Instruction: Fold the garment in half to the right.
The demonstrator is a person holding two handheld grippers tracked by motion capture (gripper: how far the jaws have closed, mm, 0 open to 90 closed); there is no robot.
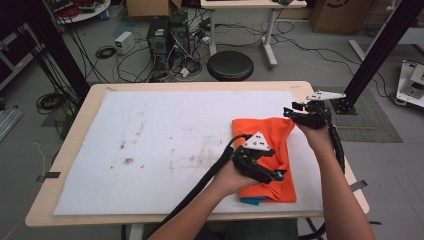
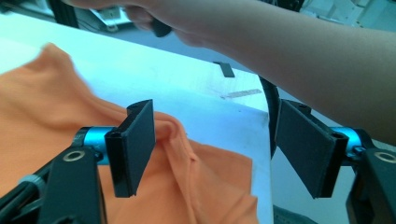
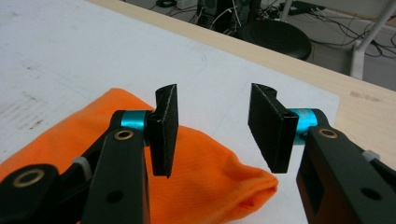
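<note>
Two claws hang over a folded orange cloth garment (image 1: 270, 150) lying on the white sheet (image 1: 165, 145) toward the right of the wooden desk (image 1: 75, 135) in the high view: the left claw (image 1: 280, 175) above its near part, the right claw (image 1: 289, 111) at its far right corner. From the left claw (image 2: 212, 149) view, the jaws stand wide, nothing pinched, the garment (image 2: 42, 121) rumpled below. From the right claw (image 3: 212, 128) view, the jaws gape over the garment's (image 3: 205, 186) rolled end, gripping nothing.

An orange cloth (image 1: 267, 150) lies on a stained white mat (image 1: 165, 145) over a pale wooden table (image 1: 75, 135).
</note>
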